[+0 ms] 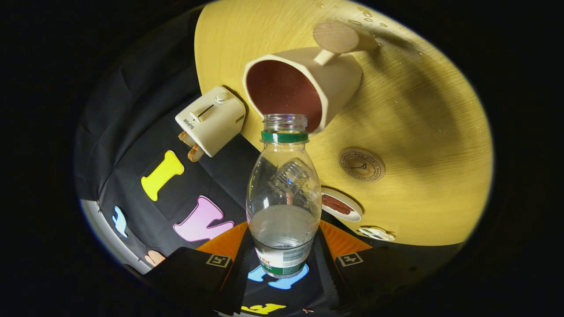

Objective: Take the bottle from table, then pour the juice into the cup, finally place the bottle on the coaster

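Bottle point(283, 198) clamped between claw point(282, 264) fingers.

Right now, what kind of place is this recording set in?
Probably a staged kitchen-style tabletop in a booth: a wooden table carries a cup, a toaster and a round coaster. The gripper jaws clamp an uncapped bottle.

One bottle point(283, 193) clamped between gripper point(282, 259) fingers, one cup point(304, 83) at 12 o'clock, one toaster point(211, 119), two coasters point(361, 164), two small dishes point(341, 204)
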`<state>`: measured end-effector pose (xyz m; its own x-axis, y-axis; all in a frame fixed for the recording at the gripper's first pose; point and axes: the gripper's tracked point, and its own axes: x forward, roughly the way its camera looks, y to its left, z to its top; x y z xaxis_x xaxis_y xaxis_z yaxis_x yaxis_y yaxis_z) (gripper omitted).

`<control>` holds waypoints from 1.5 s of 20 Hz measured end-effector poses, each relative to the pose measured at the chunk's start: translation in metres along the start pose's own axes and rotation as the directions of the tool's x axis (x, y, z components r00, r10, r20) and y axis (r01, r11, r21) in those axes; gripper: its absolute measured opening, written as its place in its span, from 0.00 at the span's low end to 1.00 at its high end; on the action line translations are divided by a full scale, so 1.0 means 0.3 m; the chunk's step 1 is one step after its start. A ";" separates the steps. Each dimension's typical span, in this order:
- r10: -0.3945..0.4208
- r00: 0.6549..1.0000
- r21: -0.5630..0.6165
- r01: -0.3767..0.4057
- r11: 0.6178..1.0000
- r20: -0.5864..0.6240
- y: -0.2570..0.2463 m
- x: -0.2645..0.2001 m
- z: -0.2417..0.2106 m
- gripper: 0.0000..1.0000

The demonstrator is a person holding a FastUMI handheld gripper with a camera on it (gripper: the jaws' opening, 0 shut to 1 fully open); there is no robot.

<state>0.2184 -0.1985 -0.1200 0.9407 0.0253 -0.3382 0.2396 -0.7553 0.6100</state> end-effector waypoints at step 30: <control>0.238 0.971 -0.876 0.091 -0.474 -0.028 0.060 -0.276 -0.283 0.72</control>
<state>0.1651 -0.1584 -0.0202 0.9770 -0.1370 -0.1634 0.1824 0.9337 0.3080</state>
